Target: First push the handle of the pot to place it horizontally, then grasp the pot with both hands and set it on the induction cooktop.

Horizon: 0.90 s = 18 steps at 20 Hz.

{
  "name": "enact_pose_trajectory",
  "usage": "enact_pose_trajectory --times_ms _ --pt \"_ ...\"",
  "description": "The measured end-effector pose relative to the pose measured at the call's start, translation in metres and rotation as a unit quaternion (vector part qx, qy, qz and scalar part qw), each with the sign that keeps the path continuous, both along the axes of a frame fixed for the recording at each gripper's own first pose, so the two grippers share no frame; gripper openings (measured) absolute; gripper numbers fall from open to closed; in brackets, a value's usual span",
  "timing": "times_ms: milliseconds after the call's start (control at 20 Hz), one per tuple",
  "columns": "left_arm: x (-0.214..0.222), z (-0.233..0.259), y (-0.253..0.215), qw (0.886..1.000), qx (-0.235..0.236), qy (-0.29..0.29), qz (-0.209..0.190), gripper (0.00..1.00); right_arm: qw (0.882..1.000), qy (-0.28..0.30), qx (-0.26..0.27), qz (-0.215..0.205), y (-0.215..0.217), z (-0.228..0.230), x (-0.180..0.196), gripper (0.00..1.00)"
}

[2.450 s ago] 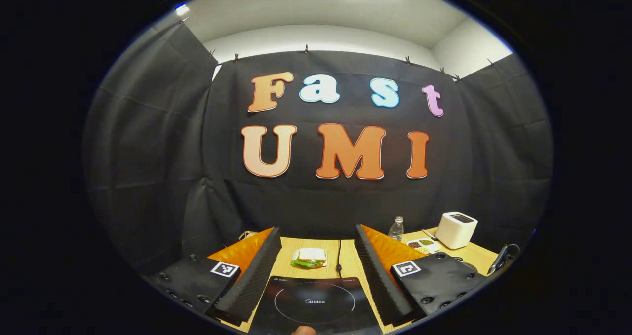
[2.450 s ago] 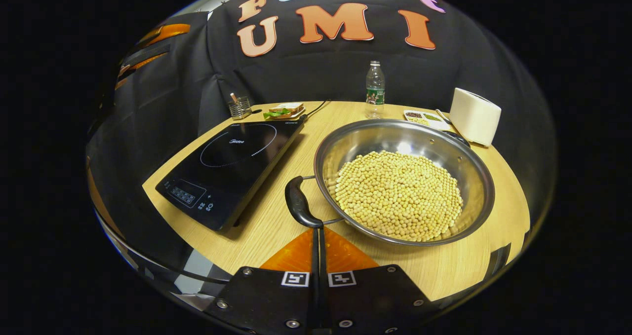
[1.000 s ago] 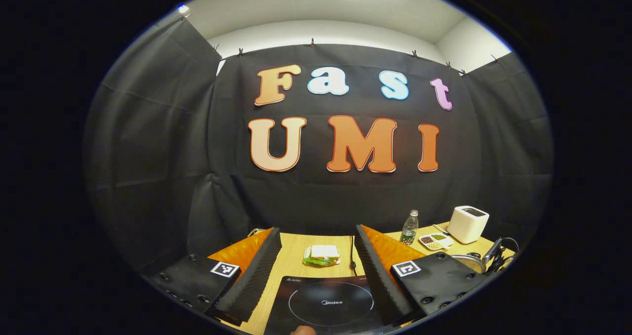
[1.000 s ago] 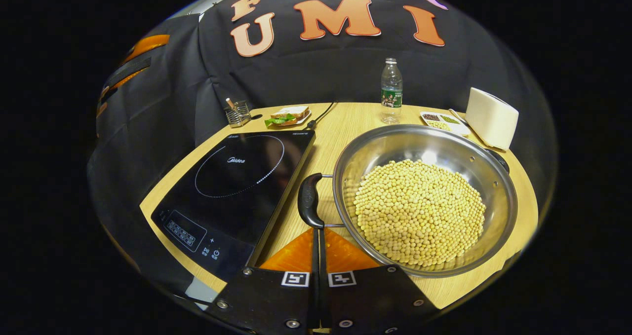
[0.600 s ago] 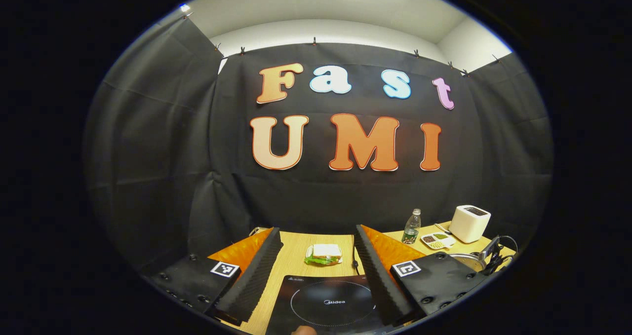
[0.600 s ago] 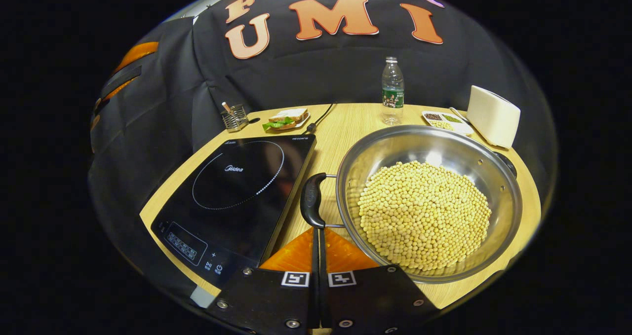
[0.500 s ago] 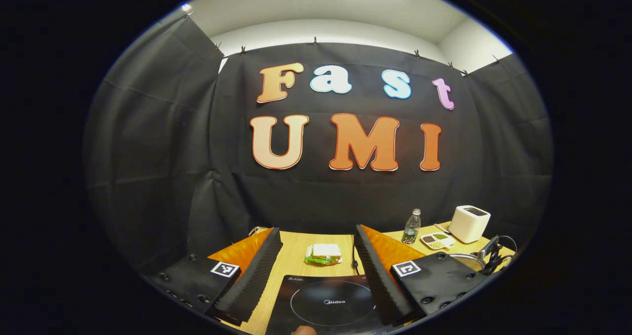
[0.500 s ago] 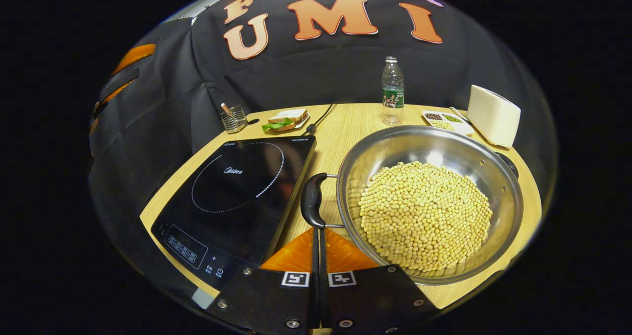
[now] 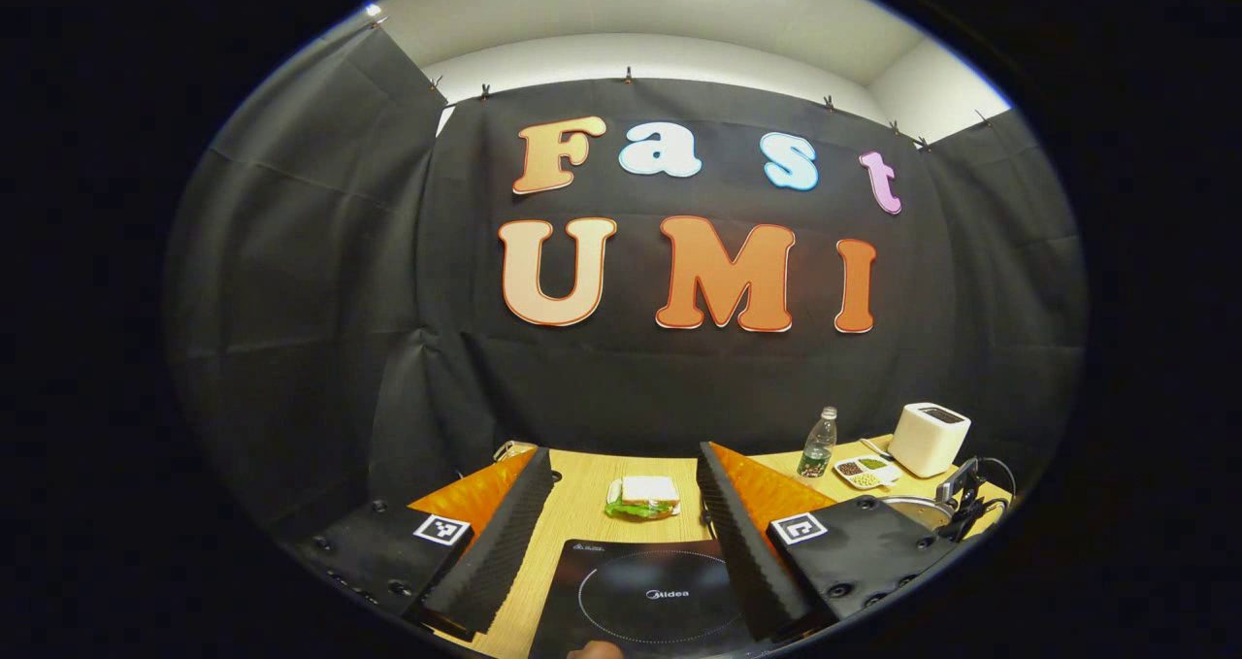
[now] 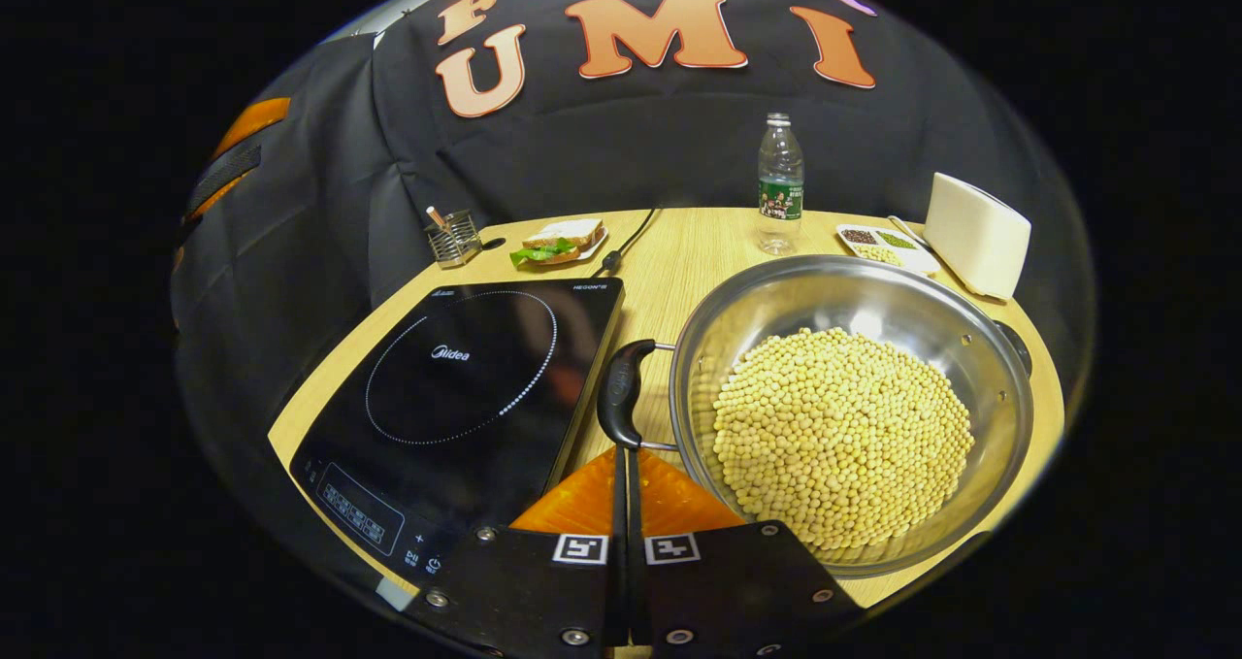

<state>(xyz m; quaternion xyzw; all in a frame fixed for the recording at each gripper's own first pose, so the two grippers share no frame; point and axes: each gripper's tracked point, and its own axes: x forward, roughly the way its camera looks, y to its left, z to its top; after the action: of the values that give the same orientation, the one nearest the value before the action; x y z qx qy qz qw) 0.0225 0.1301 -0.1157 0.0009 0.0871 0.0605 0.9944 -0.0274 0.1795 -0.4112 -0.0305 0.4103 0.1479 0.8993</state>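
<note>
Desk (image 10: 670, 251) carried the cooktop (image 10: 456, 387) on its left and the pot (image 10: 854, 407), full of beans (image 10: 844, 436), just beside it on the right; narrow strip of bare wood between them. Pot's near handle (image 10: 619, 397) lay close to the cooktop's right edge, far handle (image 10: 1014, 344) near the desk's right rim. Right gripper (image 10: 621, 465) sat with jaws closed flat together, tips at the lower end of the near handle, contact likely though not certain. Judged step: pushing the handle round. Best done low, slow and steady, to keep beans from spilling. Little room rightward: pot close to the desk edge, toaster (image 10: 975, 232) and small dish (image 10: 888, 245) just behind. Left gripper (image 9: 621, 533) hovered over the cooktop, jaws wide, holding nothing. Bottle (image 10: 779, 183) and sandwich (image 10: 558, 239) well back.
</note>
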Motion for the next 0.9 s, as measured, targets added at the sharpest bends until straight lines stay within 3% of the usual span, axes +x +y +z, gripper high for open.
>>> enact_pose_trajectory --times_ms 900 --pt "-0.002 -0.015 -0.007 1.000 0.001 0.011 -0.005 0.97 0.999 -0.019 0.026 -0.013 0.014 0.013 0.011 0.00"
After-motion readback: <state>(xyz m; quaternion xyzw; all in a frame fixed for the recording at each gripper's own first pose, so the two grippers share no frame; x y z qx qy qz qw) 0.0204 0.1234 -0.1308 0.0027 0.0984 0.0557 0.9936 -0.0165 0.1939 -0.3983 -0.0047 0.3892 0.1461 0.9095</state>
